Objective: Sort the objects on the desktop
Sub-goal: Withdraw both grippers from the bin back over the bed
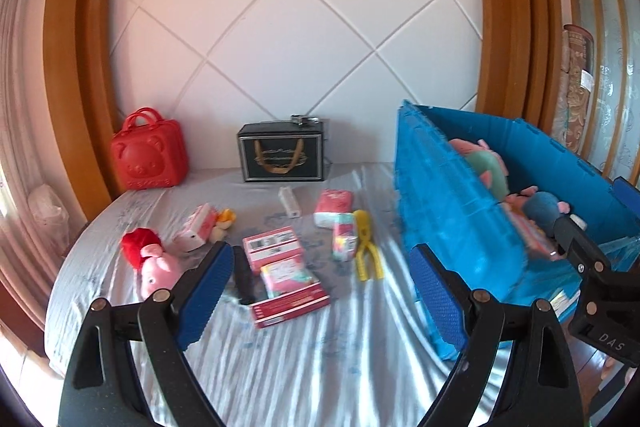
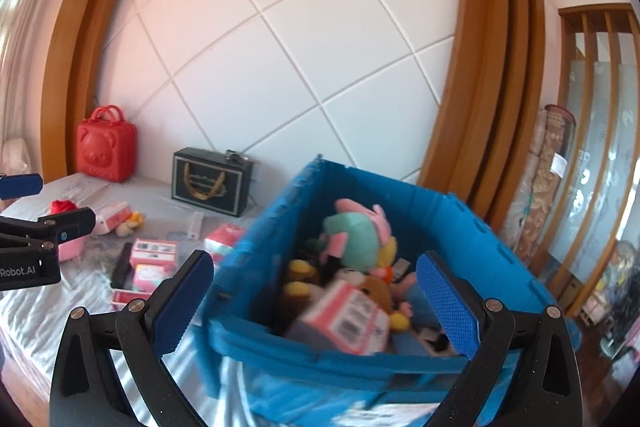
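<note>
My left gripper (image 1: 320, 301) hangs open over the bed sheet (image 1: 304, 359), nothing between its blue pads. Just ahead lie pink boxes (image 1: 272, 247), a black remote (image 1: 243, 279), a pink pig plush (image 1: 160, 269) and a yellow clip toy (image 1: 366, 251). My right gripper (image 2: 316, 303) stands open above the blue crate (image 2: 280, 335). A pink box (image 2: 344, 319) rests blurred among the plush toys (image 2: 356, 235) inside the crate, clear of both pads. The right gripper's finger (image 1: 576, 243) also shows over the crate in the left wrist view.
Tissue packs (image 1: 334, 207), a white bottle (image 1: 289, 202) and a small yellow plush (image 1: 222, 223) lie further back. A red bear case (image 1: 149, 153) and a black gift box (image 1: 282, 155) stand against the padded wall. Wooden frame on both sides; rolled carpets (image 2: 548, 187) to the right.
</note>
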